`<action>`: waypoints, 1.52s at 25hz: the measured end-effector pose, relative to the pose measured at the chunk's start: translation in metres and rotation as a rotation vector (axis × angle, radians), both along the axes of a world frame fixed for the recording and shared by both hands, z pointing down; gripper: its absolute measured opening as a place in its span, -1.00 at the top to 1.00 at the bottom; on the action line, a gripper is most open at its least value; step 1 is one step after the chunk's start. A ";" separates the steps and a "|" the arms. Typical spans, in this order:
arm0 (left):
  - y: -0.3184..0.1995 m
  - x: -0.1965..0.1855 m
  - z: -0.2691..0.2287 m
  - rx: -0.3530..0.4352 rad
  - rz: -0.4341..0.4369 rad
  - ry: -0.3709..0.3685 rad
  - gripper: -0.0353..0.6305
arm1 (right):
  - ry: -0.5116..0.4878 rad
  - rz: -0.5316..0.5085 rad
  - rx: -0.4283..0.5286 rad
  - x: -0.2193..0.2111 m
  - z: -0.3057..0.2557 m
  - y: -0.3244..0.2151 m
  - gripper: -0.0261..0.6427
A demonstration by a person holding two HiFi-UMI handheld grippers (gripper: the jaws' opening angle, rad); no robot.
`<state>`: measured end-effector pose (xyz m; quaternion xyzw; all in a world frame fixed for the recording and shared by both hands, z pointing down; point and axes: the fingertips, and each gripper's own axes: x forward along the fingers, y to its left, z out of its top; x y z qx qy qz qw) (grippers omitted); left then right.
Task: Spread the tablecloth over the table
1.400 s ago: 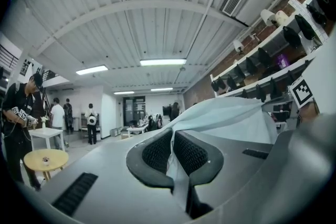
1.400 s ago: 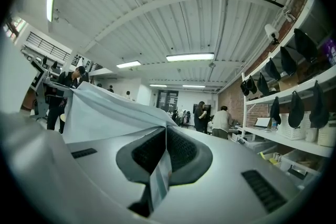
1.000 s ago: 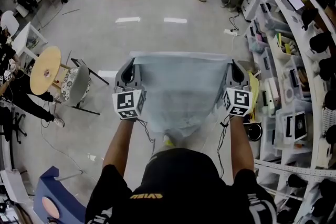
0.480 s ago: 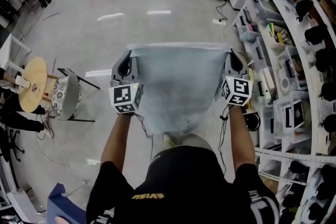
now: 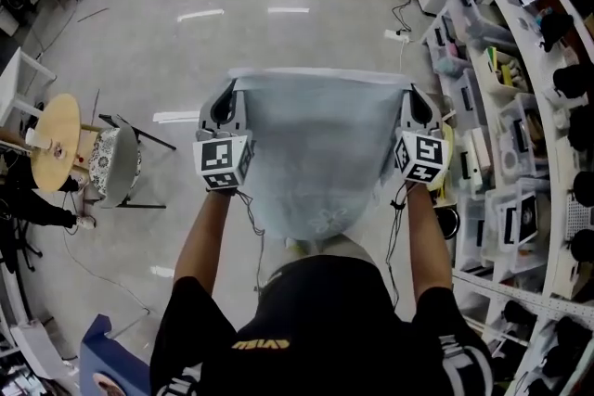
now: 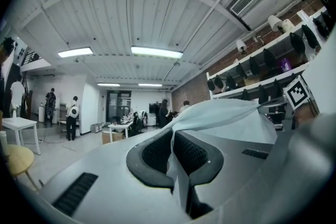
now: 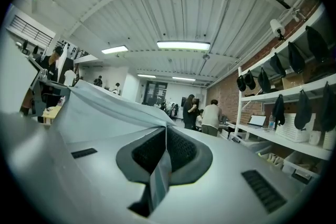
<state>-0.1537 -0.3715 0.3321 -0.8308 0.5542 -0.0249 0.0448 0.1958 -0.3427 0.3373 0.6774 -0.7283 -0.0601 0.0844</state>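
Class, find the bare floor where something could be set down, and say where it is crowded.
Bare floor lies ahead of the tablecloth, between the round table and the shelving. Crowded: the shelving side and around the chair.

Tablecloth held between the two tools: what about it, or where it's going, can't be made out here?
- Near end of the tablecloth: head view, hidden behind the person's head.
- Its faint pattern: head view, too blurred.
- Its full spread: both gripper views show only the pinched corners; the bodies of the left tool and right tool block the rest.
- Where it will be spread: no view tells.
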 end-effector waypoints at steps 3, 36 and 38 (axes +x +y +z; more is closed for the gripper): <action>-0.022 0.011 0.003 -0.009 -0.022 -0.025 0.83 | -0.024 -0.021 -0.030 0.011 0.014 -0.036 0.90; -0.211 0.001 0.133 -0.197 -0.056 -0.224 0.82 | 0.071 -0.137 -0.255 -0.004 0.153 -0.250 0.90; -0.220 0.003 0.147 -0.214 -0.059 -0.216 0.82 | 0.056 -0.115 -0.272 -0.002 0.163 -0.256 0.90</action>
